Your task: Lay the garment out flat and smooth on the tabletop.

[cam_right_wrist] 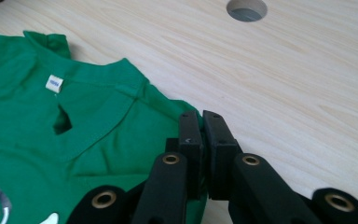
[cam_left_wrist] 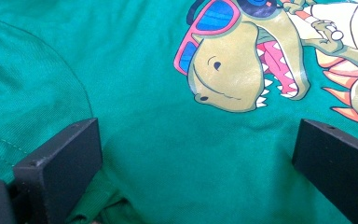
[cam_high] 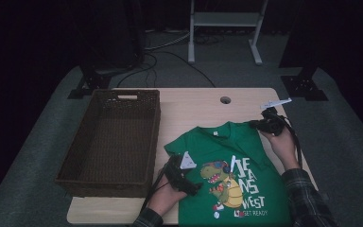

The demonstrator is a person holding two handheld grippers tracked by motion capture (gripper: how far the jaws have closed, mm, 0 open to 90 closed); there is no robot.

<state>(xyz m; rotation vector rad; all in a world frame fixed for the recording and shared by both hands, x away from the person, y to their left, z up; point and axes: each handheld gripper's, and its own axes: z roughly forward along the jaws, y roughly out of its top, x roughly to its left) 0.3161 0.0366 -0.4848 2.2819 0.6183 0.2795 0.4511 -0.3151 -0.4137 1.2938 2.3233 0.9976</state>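
A green T-shirt [cam_high: 227,165] with a dinosaur print [cam_left_wrist: 233,70] lies flat on the wooden table [cam_high: 194,106], its collar toward the far side. My left gripper [cam_high: 194,182] is over the shirt's left side near the sleeve. Its jaws [cam_left_wrist: 196,154] stand wide open, with flat fabric between them and nothing gripped. My right gripper [cam_high: 260,125] is at the shirt's right shoulder. Its jaws [cam_right_wrist: 201,121] are pressed together on the fabric's edge beside the collar [cam_right_wrist: 98,93].
A dark wicker basket [cam_high: 108,187] stands on the left half of the table, close to the shirt's left sleeve. A round cable hole [cam_high: 225,100] sits near the far edge. Bare wood lies beyond the collar and to the right [cam_right_wrist: 284,70].
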